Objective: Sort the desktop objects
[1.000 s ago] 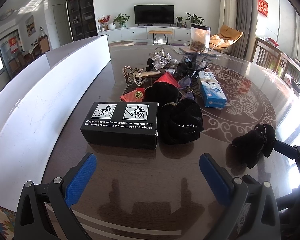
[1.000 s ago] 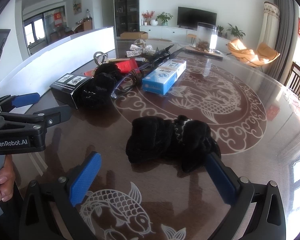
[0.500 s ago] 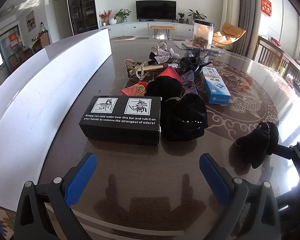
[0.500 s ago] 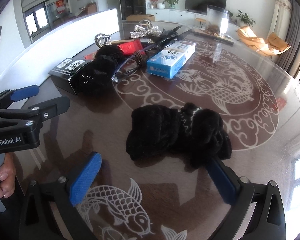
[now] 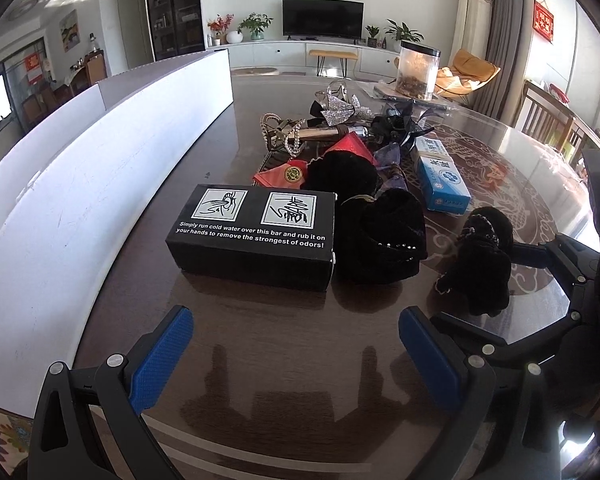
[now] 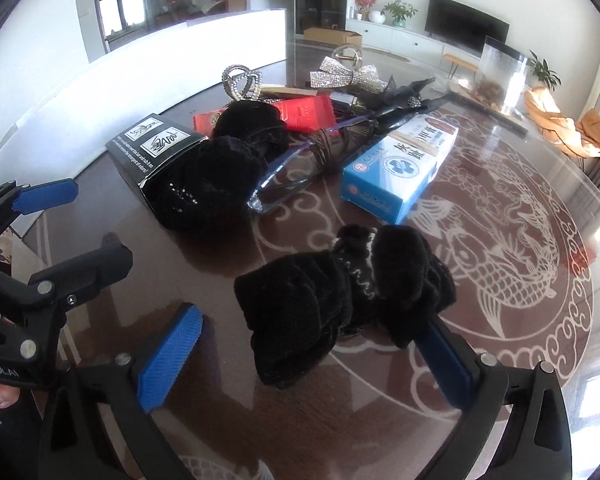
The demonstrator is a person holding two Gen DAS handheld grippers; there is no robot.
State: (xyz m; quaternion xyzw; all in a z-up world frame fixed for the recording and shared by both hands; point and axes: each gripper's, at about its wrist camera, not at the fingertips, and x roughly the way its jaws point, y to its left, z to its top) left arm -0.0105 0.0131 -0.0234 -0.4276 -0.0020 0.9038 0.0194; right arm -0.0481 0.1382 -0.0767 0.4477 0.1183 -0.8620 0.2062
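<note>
Your table is a dark glossy one with a pale fish-and-cloud pattern, and a long white board stands along its left edge. Toward the middle sits a cluster: the black soap-bar box nearest you, a black velvet scrunchie touching its right end, and behind them a red packet, a blue-and-white medicine box, a rhinestone bow and a rhinestone crown-shaped clip. A clear jar stands near the far edge.

Apart from the cluster, to its right, lies a black velvet bow with a beaded centre.

Your right gripper has its jaws wide apart around that bow; the right blue pad touches the bow's edge, the left pad sits clear of it. Your left gripper is also spread open, with only bare tabletop between its fingers, just short of the soap-bar box.
</note>
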